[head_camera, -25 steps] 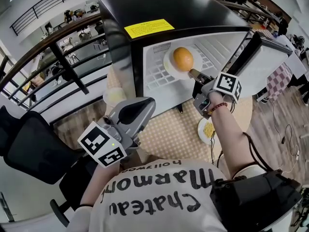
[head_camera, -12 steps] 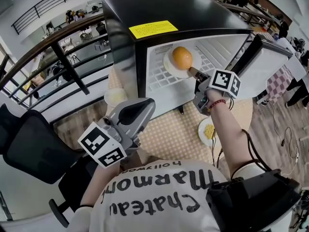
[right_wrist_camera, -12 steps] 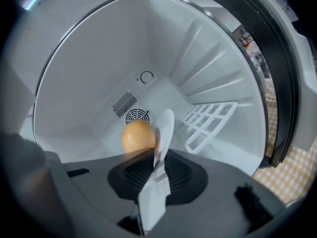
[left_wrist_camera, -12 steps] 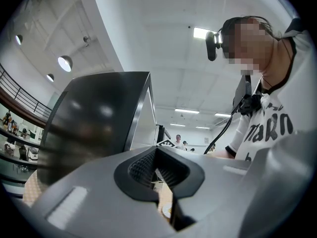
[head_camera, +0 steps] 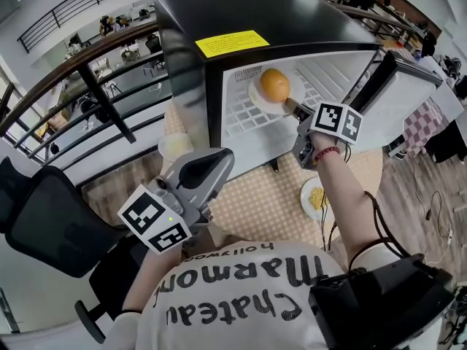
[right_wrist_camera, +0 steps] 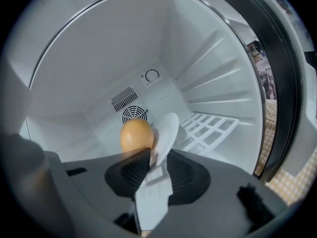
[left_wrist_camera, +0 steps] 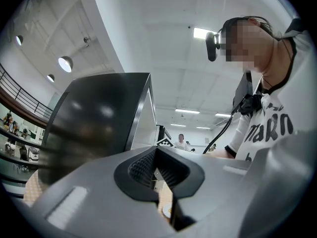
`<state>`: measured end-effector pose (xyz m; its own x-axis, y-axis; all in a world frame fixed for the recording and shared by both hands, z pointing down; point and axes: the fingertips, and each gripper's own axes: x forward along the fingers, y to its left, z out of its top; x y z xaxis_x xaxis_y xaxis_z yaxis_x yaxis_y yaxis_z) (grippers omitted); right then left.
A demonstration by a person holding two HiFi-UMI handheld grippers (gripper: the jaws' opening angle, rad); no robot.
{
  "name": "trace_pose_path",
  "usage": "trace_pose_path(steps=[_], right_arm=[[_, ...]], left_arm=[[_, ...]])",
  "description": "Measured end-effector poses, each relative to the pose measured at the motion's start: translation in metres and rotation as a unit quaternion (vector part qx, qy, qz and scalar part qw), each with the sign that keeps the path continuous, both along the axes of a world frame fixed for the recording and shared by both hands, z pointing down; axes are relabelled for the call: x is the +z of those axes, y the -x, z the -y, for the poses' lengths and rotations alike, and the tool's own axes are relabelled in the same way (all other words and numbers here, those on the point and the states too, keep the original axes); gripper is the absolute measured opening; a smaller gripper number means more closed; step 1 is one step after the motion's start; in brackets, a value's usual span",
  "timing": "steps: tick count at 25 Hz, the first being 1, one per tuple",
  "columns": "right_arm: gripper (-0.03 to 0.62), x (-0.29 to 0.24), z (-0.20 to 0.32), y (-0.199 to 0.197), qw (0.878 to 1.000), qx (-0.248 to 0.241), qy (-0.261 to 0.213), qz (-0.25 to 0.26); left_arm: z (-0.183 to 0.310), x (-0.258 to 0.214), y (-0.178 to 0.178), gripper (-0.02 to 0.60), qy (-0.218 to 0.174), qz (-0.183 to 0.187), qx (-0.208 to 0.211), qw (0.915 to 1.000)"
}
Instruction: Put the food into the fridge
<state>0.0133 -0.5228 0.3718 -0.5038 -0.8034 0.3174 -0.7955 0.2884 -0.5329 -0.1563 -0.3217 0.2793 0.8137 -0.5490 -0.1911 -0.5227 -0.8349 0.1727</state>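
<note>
Fridge [head_camera: 182, 20] is standing open at frame top, with its door [head_camera: 412, 93] swung out at upper right. The white plate [head_camera: 257, 97] is being carried by the wire shelf [head_camera: 237, 115] inside, and the orange [head_camera: 275, 84] is sitting on it, so that food is already in.

The left tool [head_camera: 219, 159] is being held clenched and empty at lower left. The right tool [head_camera: 292, 108] is released: its jaws have just been opening and the plate rim is lying between them unpressed.

Risks:
- If the right tool is pulled back askew, the rim is likely being caught by a pad. The plate is then dragged toward the shelf front and the orange is rolling off.
- A second plate with yellow food [head_camera: 314, 195] is being left on the bench [head_camera: 255, 203] under the right forearm, so it could be clipped on retreat.

Versus a second ago:
- The right tool's marker cube is being shown rolled.
- Plate and orange are barely shifted.
- The left tool is unchanged.
</note>
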Motion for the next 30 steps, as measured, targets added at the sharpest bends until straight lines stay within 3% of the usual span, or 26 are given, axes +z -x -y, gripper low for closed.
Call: trace_pose_path(steps=[7,17,30], right_arm=[[0.13,0.002,0.0,-0.004,0.999,0.011,-0.006,-0.042],[0.172,0.003,0.003,-0.019,0.992,0.068,0.001,-0.102],[0.176,0.004,0.004,-0.02,0.988,0.073,0.0,-0.137]], left_arm=[[0.0,0.0,0.0,0.006,0.001,-0.004,-0.001,1.0],[-0.002,-0.002,-0.001,0.006,-0.003,-0.007,0.002,1.0],[-0.004,-0.004,-0.001,0.006,-0.004,-0.01,0.008,0.9999]])
